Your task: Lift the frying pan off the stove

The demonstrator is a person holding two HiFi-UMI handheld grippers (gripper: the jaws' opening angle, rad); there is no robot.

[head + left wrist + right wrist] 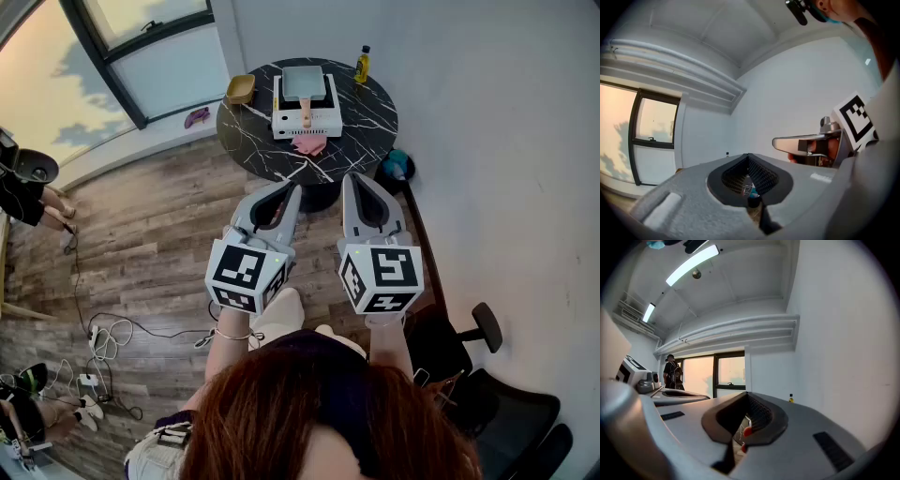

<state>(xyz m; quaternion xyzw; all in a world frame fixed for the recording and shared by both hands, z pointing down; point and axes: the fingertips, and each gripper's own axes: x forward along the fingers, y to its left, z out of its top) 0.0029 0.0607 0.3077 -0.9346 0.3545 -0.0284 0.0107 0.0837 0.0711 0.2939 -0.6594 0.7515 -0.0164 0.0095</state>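
A square grey-blue frying pan (303, 82) with a wooden handle (306, 114) rests on a white portable stove (306, 126) on the round black marble table (370, 117). Both grippers are held side by side over the floor, pointing at the table and well short of it. My left gripper (295, 188) has its jaws closed together with nothing between them, as the left gripper view (749, 155) also shows. My right gripper (349, 178) is likewise shut and empty, its tips meeting in the right gripper view (747, 393). Neither gripper touches the pan.
On the table are a yellow dish (240, 89) at the left, an oil bottle (362, 64) at the back right and a pink cloth (310, 144) before the stove. A black office chair (487, 375) stands at right, cables (103, 337) lie on the floor at left. A person (672, 373) stands by the window.
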